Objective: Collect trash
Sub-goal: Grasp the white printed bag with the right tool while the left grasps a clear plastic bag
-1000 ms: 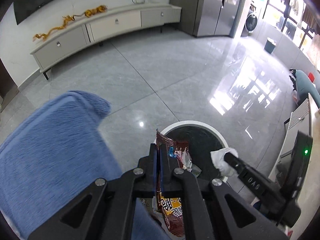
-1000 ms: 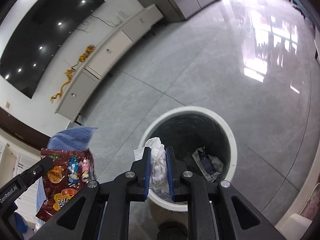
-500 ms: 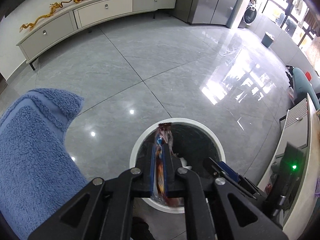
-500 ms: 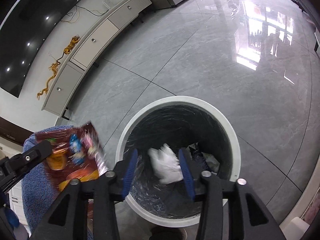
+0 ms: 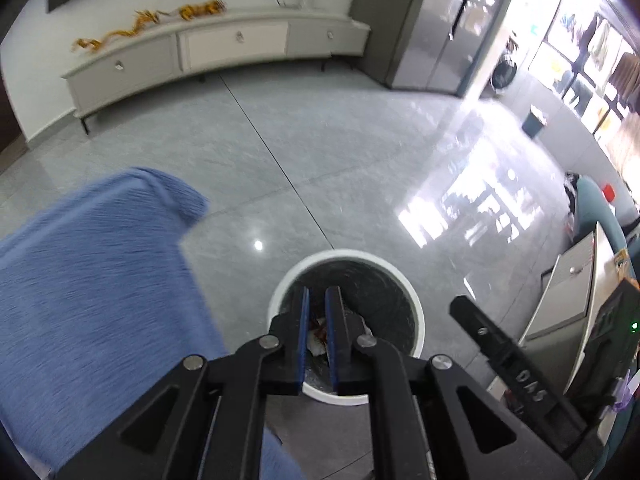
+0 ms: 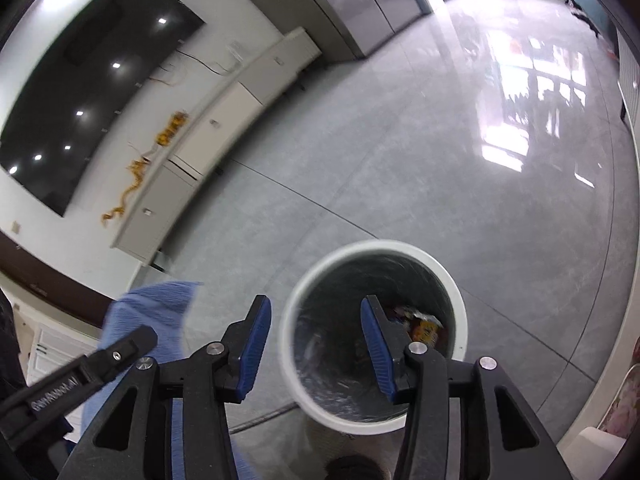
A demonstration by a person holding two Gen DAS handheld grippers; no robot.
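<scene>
- A blue fleece cover (image 5: pixel 92 300) filled the left side of the left wrist view, blurred, lying over something whose shape could not be made out.
- On the grey tiled floor (image 5: pixel 340 168) stood a white-rimmed trash bin (image 5: pixel 416 308) lined with a dark bag, just right of the cover's edge.
- The left gripper (image 5: pixel 317 300) pointed down over the near-left part of the bin's mouth. Its jaws had just opened a little and stood only a narrow slit apart, with nothing between the blue pads.
- Through that slit, down in the bin, a white crumpled tissue (image 5: pixel 316 346) and a red scrap of snack wrapper (image 5: pixel 320 326) showed.
- A long low cabinet (image 5: pixel 224 48) ran along the far wall with a gold dragon ornament (image 5: pixel 148 24) on top; tall steel-fronted doors (image 5: pixel 440 28) stood to its right.
- In the right wrist view, the left gripper's black finger reached in at the lower left, in front of the cover.
- The right gripper (image 6: pixel 316 344) hung over the bin's near-left rim. Its jaws had just been opening and stood roughly half spread, empty, with the left pad outside the rim and the right pad above the opening.
- The snack wrapper's yellow and red print (image 6: pixel 424 326) lay inside the bin toward its right wall, on the dark liner.
</scene>
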